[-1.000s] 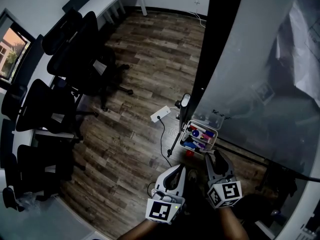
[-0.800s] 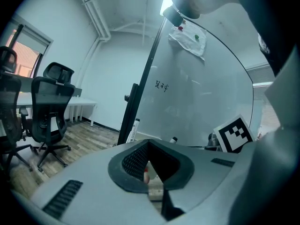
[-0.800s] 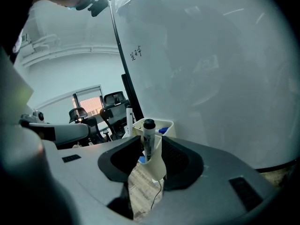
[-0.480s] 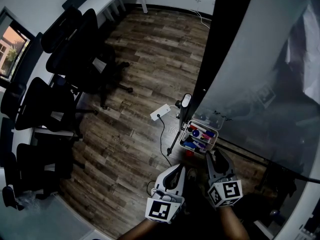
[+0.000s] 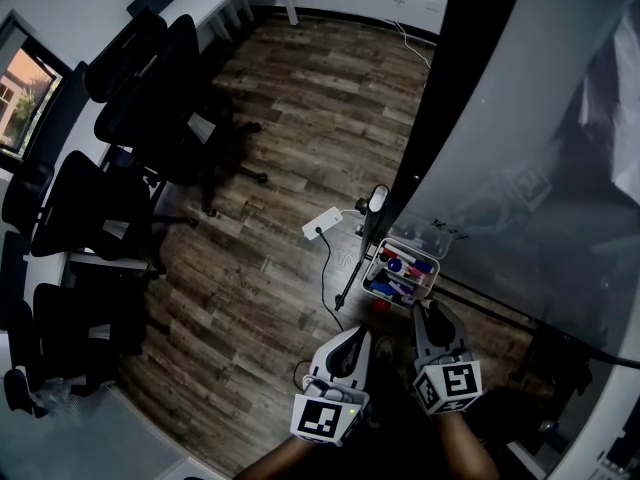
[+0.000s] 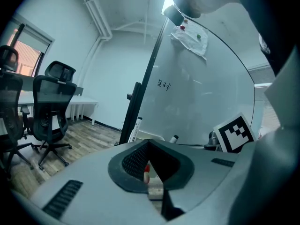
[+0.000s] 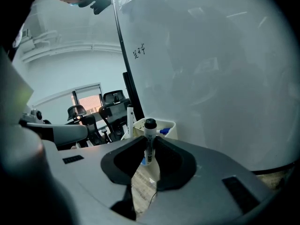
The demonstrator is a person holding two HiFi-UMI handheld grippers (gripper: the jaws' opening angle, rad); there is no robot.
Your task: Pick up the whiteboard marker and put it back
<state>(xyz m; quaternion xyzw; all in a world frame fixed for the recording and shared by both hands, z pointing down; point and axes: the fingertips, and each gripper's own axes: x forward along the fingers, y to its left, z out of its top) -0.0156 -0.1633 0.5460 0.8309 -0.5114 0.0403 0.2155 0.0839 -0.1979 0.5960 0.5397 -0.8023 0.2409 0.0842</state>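
A white whiteboard marker point(image 7: 150, 125) with a black cap stands upright between the tips of my right gripper point(image 7: 149, 145). The jaws are closing and touch it on both sides. Just beyond it sits a white box point(image 7: 165, 124) that holds several coloured markers, below the whiteboard point(image 7: 211, 69). In the head view the right gripper point(image 5: 433, 314) is right in front of that box point(image 5: 436, 274); the marker itself is too small to make out there. My left gripper point(image 5: 356, 344) hangs beside it, shut and holding nothing point(image 6: 150, 143).
The whiteboard's black frame post point(image 5: 440, 98) rises at the board's left edge, and another white marker point(image 7: 130, 118) stands by it. A white power strip point(image 5: 322, 225) and its cable lie on the wooden floor. Black office chairs point(image 5: 140, 118) stand at the left.
The right gripper's fingers have drawn a little closer together. Both hands stay where they were; the head view has shifted slightly.
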